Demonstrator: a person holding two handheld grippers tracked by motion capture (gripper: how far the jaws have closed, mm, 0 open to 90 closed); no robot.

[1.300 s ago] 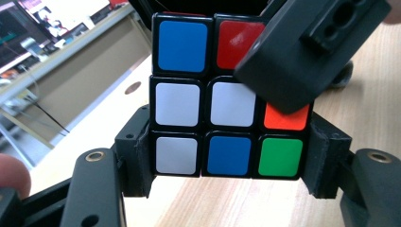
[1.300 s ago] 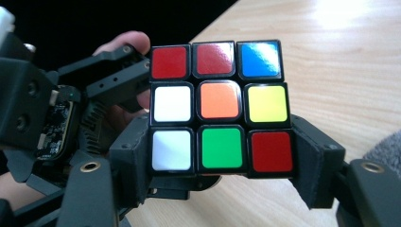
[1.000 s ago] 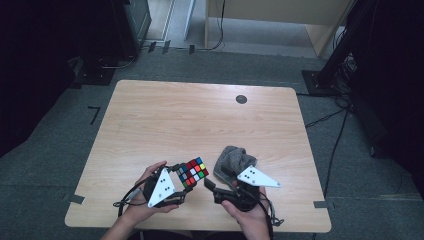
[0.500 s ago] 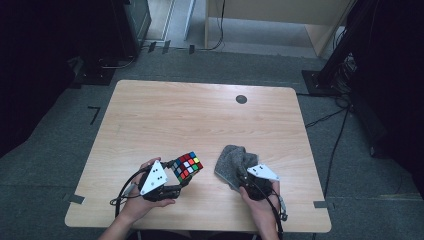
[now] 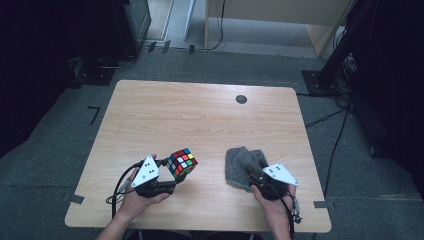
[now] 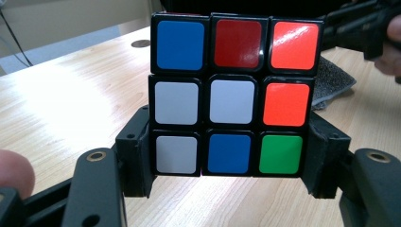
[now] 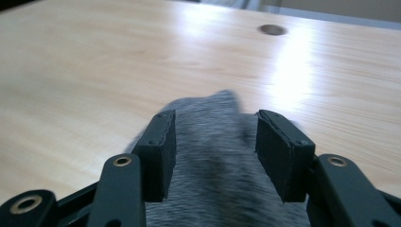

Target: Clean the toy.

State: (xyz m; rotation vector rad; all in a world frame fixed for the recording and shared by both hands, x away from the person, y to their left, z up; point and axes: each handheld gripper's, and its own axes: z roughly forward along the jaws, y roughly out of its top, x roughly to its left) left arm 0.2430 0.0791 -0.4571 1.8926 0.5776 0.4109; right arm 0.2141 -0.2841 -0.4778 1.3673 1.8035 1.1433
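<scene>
Both forearms come in from the near edge of the table, each hand wrapped around the body of its tool. The left hand sits at the near-left part of the table, palm up under the tool, with the left claw pointing forward and toward the middle. Its jaws are clamped on a puzzle cube, which it holds tilted above the wood. In the left gripper view the cube stands between the two black pads, which press on its lower left and lower right sides; the face toward the camera shows blue, red and orange along the top, two white and one orange in the middle, and white, blue and green along the bottom.

The right hand rests at the near-right part of the table, its claw aimed forward and lying low over a grey cloth. The cloth lies crumpled on the wood, well apart from the cube. In the right gripper view the right claw stands partly open, its jaws having just been opening, with the grey cloth lying between and beneath the pads, blurred; the pads do not pinch it. Beyond them, a small dark round hole sits in the wood toward the far edge.
</scene>
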